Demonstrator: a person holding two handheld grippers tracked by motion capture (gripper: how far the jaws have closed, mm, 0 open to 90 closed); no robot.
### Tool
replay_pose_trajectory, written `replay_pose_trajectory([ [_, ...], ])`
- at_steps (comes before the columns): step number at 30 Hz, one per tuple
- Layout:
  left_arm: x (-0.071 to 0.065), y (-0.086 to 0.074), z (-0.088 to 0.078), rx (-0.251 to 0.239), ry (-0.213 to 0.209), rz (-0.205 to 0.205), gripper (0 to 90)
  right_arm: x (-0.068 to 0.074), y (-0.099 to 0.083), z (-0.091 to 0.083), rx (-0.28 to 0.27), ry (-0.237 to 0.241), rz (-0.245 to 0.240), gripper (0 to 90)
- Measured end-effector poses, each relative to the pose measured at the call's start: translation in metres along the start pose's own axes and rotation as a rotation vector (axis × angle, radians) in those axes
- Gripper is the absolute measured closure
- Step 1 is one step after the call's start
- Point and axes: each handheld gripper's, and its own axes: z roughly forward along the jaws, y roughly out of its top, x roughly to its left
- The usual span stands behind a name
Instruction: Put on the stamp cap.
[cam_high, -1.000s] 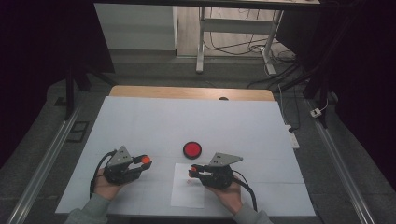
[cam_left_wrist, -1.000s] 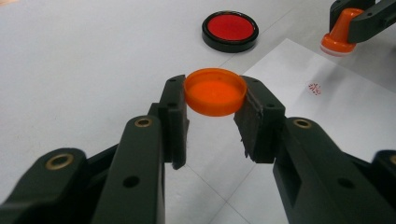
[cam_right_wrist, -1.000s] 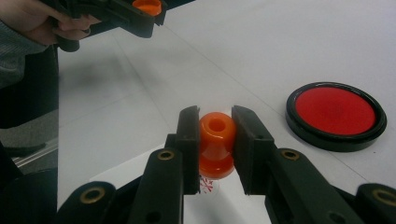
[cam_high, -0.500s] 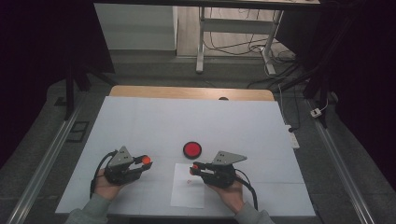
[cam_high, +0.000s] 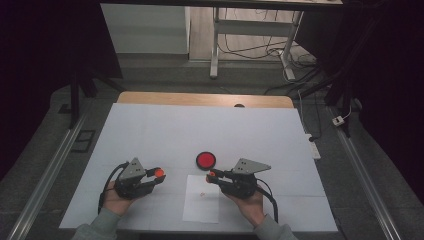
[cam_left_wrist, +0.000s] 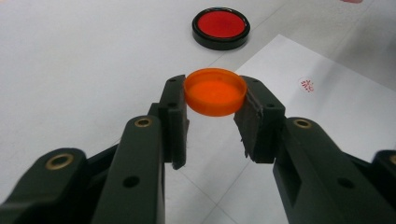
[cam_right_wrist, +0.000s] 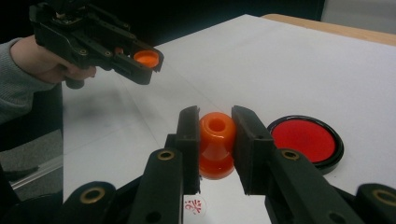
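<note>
My left gripper (cam_left_wrist: 215, 100) is shut on an orange round cap (cam_left_wrist: 215, 91), held a little above the table; the same gripper (cam_high: 155, 175) and cap (cam_high: 159, 172) show at the left in the high view. My right gripper (cam_right_wrist: 215, 130) is shut on an orange stamp (cam_right_wrist: 216, 142) with a hollow top, just over a white sheet of paper (cam_high: 202, 200). A small red stamp mark (cam_right_wrist: 194, 205) lies on the sheet below it. A round black-rimmed red ink pad (cam_high: 205, 160) sits on the table between both grippers, slightly farther away.
The white table top (cam_high: 200, 130) stretches far beyond the hands, with a wooden strip (cam_high: 200, 99) at its far edge. Metal rails run along both sides. A desk frame and cables stand on the floor behind.
The right gripper with the stamp has shifted slightly; the left hand has stayed still.
</note>
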Motion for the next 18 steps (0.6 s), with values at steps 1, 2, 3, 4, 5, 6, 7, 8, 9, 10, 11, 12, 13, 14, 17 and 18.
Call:
replay_pose_trajectory([
  [1,-0.001,0.000,0.001,0.001,-0.004,0.000,64.3,0.000,0.000,0.000,-0.002,-0.001,0.000,72.8],
  [2,-0.002,0.001,0.002,0.002,-0.005,0.004,64.3,0.000,0.001,-0.001,-0.003,-0.001,0.000,72.9],
  [3,-0.002,0.002,0.003,0.005,-0.008,0.007,64.3,0.000,0.001,-0.001,-0.005,-0.001,0.001,72.8],
  [4,-0.004,0.002,0.004,0.007,-0.012,0.011,64.3,-0.001,0.001,-0.001,-0.006,-0.001,0.000,72.8],
  [5,-0.005,0.003,0.005,0.009,-0.015,0.015,64.3,-0.001,0.002,-0.002,-0.007,-0.001,0.000,72.9],
  [6,-0.006,0.003,0.006,0.010,-0.019,0.018,64.3,-0.001,0.002,-0.002,-0.008,-0.001,0.000,72.8],
  [7,-0.008,0.004,0.007,0.010,-0.020,0.022,64.3,-0.001,0.002,-0.002,-0.009,-0.002,0.000,72.8],
  [8,-0.009,0.005,0.007,0.010,-0.023,0.025,64.3,-0.001,0.002,-0.002,-0.010,-0.002,0.000,72.8],
  [9,-0.010,0.005,0.009,0.010,-0.026,0.025,64.3,-0.001,0.003,-0.002,-0.010,-0.001,0.000,72.8],
  [10,-0.011,0.006,0.010,0.012,-0.029,0.028,64.3,0.000,0.003,-0.002,-0.010,0.000,0.000,72.8],
  [11,-0.013,0.007,0.011,0.016,-0.032,0.034,64.3,0.000,0.003,-0.002,-0.010,0.000,-0.001,72.8],
  [12,-0.014,0.008,0.013,0.017,-0.036,0.036,64.3,0.000,0.003,-0.002,-0.011,0.001,-0.001,72.8],
  [13,-0.015,0.008,0.014,0.021,-0.041,0.043,64.3,0.000,0.003,-0.002,-0.011,0.002,-0.001,72.8],
  [14,-0.017,0.009,0.016,0.023,-0.041,0.046,64.3,0.000,0.003,-0.002,-0.012,0.002,-0.001,72.8],
  [17,-0.021,0.012,0.020,0.026,-0.052,0.057,64.3,0.000,0.003,-0.003,-0.015,0.001,0.000,72.8],
  [18,-0.022,0.013,0.021,0.026,-0.055,0.060,64.3,0.000,0.003,-0.003,-0.017,0.001,0.000,72.8],
])
